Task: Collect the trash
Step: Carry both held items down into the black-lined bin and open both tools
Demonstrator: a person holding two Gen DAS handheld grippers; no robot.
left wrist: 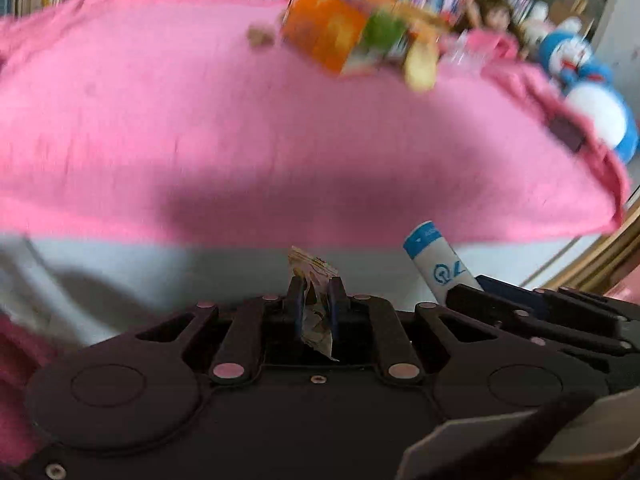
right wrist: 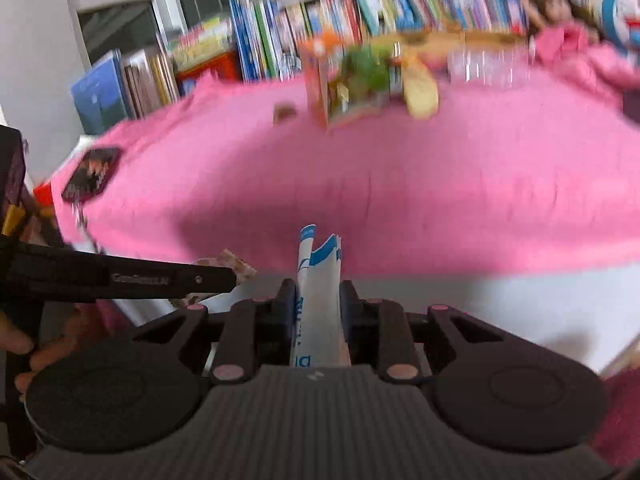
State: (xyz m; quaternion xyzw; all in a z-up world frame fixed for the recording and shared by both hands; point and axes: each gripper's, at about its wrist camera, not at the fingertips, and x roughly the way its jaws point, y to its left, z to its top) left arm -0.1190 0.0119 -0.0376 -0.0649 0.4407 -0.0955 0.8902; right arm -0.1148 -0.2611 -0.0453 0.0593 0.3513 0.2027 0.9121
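Pink cloth (left wrist: 168,128) covers the whole table, and both tools hang over its near edge with something already caught in each. The left gripper (left wrist: 316,292) has its jaws pinched tight on a small crumpled wrapper (left wrist: 314,280), which sticks up between the pads. The right gripper (right wrist: 318,292) is clamped on a white and blue paper sleeve (right wrist: 320,276), squashed flat where the pads press it. Both pieces are off the cloth and in the air, so I'd say the picking-up is done for these two and the carrying is in hand. Far across the table, blurred, there is an orange and green carton (left wrist: 340,32), something yellowish just beside it (left wrist: 420,66) and a small brown scrap (left wrist: 260,36); those look like what is left to gather. No bin shows in either view, so I can't tell where the load goes. The next move, I'd judge, calls for keeping both grips firm until each piece is over a container, then letting go.
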